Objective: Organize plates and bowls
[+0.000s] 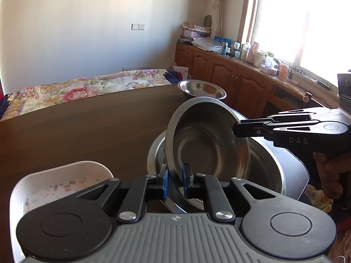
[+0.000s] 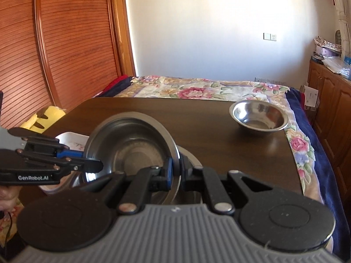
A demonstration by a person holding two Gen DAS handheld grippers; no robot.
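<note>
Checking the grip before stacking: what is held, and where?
Both grippers, left and right, pinch one tilted steel bowl by opposite points of its rim.

Sunlight pours through a window (image 1: 307,22) ahead and right of the fingers, above cluttered wooden cabinets (image 1: 230,74). A dark table (image 2: 186,118) lies beneath them. Beyond it, a bed (image 2: 197,89) with a floral quilt meets a pale wall (image 2: 197,22); a slatted wooden door (image 2: 65,43) stands left.
</note>
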